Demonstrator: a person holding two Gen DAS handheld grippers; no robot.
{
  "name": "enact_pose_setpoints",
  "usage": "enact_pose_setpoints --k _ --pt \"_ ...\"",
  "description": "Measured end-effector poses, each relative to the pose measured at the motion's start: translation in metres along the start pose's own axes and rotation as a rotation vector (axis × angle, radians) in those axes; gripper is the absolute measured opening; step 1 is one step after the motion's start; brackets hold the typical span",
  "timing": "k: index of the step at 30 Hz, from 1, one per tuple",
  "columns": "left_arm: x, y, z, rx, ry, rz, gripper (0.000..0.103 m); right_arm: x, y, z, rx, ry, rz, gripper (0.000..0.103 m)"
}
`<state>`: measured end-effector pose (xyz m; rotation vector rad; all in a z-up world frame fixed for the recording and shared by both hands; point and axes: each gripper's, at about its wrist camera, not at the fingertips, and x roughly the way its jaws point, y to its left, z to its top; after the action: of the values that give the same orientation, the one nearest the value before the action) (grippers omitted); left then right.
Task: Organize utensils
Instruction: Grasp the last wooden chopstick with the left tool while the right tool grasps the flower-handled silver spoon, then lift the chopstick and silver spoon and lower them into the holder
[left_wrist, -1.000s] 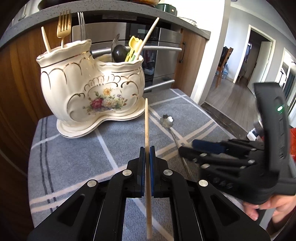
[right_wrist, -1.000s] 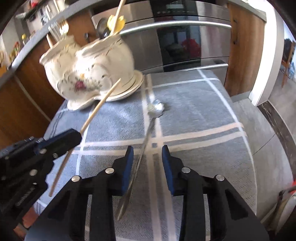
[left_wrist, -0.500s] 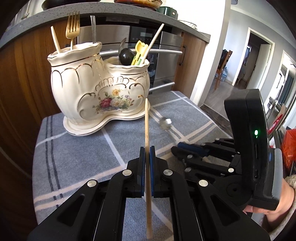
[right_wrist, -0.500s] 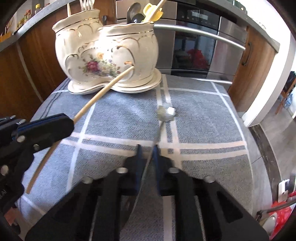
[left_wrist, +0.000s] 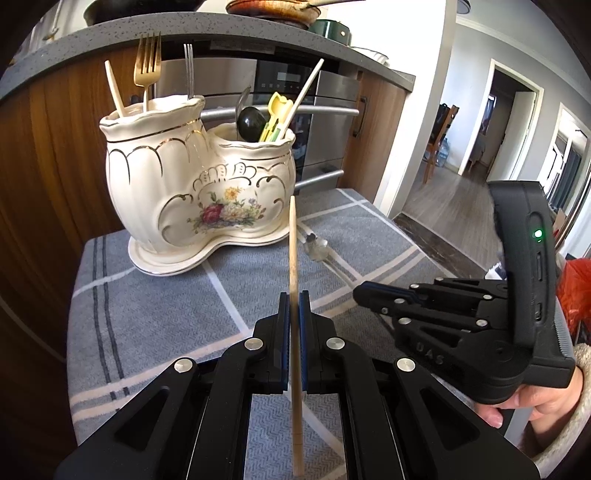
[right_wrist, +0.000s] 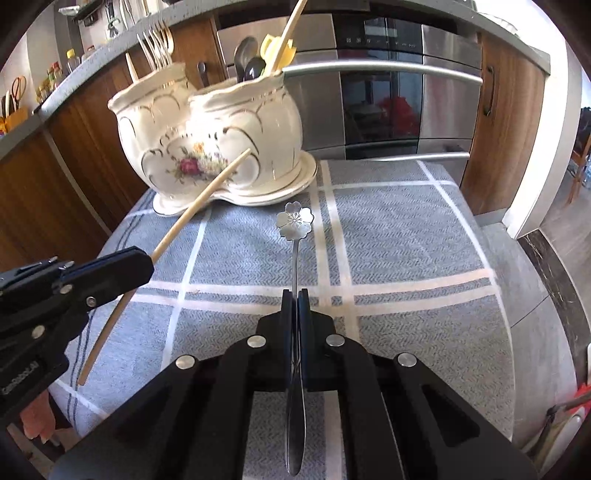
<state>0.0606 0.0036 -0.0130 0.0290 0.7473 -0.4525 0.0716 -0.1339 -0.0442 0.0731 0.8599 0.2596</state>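
A cream floral two-part ceramic holder (left_wrist: 192, 192) stands at the back of the table; it also shows in the right wrist view (right_wrist: 221, 147). It holds forks, spoons and a chopstick. My left gripper (left_wrist: 294, 299) is shut on a wooden chopstick (left_wrist: 293, 243) that points toward the holder, held above the cloth. My right gripper (right_wrist: 295, 295) is shut on a metal spoon with a flower-shaped bowl (right_wrist: 295, 220), lifted off the cloth. The right gripper (left_wrist: 364, 293) sits to the right of the left one. The left gripper (right_wrist: 142, 264) with the chopstick (right_wrist: 201, 201) shows at left in the right wrist view.
A grey cloth with white stripes (right_wrist: 388, 240) covers the small table. Wooden cabinets (left_wrist: 55, 155) and a steel oven (right_wrist: 388, 92) stand behind it. The table drops off to the floor at right (left_wrist: 443, 229).
My right gripper closed on the spoon's handle and lifted it off the cloth. My left gripper kept hold of the chopstick and drew back slightly from the holder.
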Motion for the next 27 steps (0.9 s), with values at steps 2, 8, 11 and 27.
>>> enact_pose_setpoints --k 2,8,11,27 --pt "-0.001 -0.001 0.0 0.0 -0.005 -0.002 0.005 -0.006 -0.001 0.001 0.008 -0.014 0.011 0.003" --pt "-0.025 -0.006 0.006 0.005 -0.078 -0.025 0.005 -0.028 -0.008 0.006 0.04 -0.075 0.048 0.003" --pt "-0.042 -0.008 0.011 0.0 -0.129 -0.043 0.005 -0.044 -0.01 0.01 0.07 -0.124 0.089 0.003" --pt "-0.099 0.052 0.108 -0.069 -0.442 -0.002 0.005 -0.073 0.001 0.108 0.056 -0.389 0.232 0.003"
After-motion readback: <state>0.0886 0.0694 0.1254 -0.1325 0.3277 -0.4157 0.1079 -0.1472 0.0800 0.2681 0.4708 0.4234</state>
